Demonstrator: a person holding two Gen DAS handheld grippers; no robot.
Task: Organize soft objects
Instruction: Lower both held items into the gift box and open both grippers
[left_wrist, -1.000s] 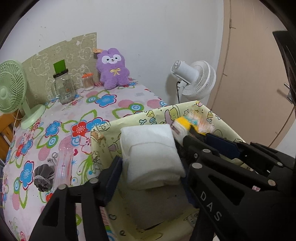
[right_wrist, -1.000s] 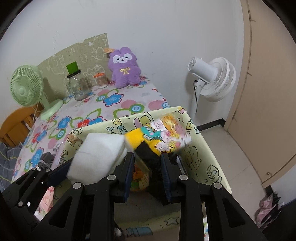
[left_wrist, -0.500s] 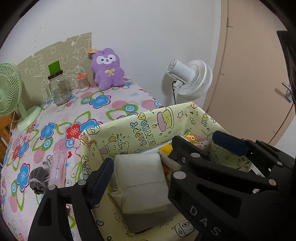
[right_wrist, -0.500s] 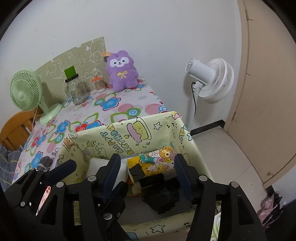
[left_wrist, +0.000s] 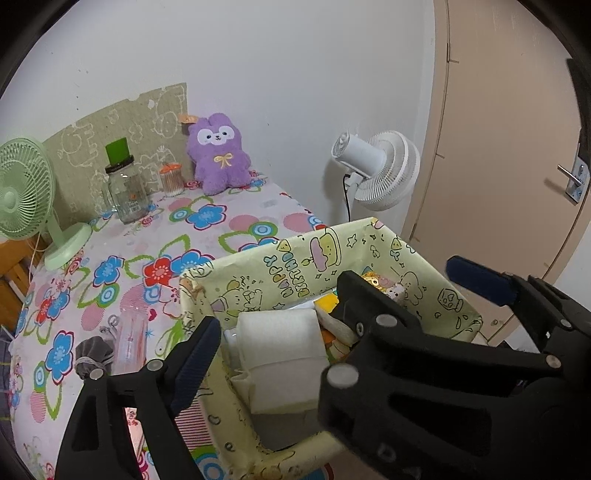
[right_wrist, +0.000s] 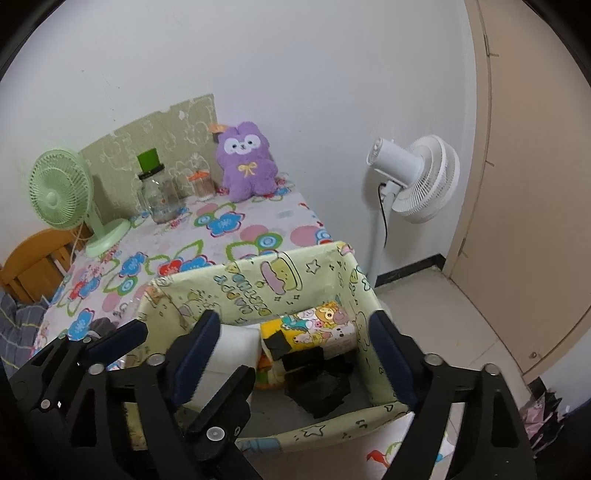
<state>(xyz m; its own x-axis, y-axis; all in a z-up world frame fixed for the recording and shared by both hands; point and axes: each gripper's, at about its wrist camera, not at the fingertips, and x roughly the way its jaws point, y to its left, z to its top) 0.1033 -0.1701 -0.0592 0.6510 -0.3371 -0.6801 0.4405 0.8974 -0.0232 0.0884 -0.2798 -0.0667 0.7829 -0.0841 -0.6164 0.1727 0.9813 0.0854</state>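
The box (right_wrist: 258, 273) is crowded: a white cloth roll (left_wrist: 280, 332) fills its left side, a cartoon towel (right_wrist: 314, 328) and black cloth (right_wrist: 321, 387) the right. Bare floor shows only at its front.

Soft, even indoor light is filling both fisheye views, casting only faint shadows on the white wall (left_wrist: 295, 74), while black corners are ringing each picture, straight lines such as the door (right_wrist: 517, 184) are bending, and the nearest gripper parts are blurring slightly.
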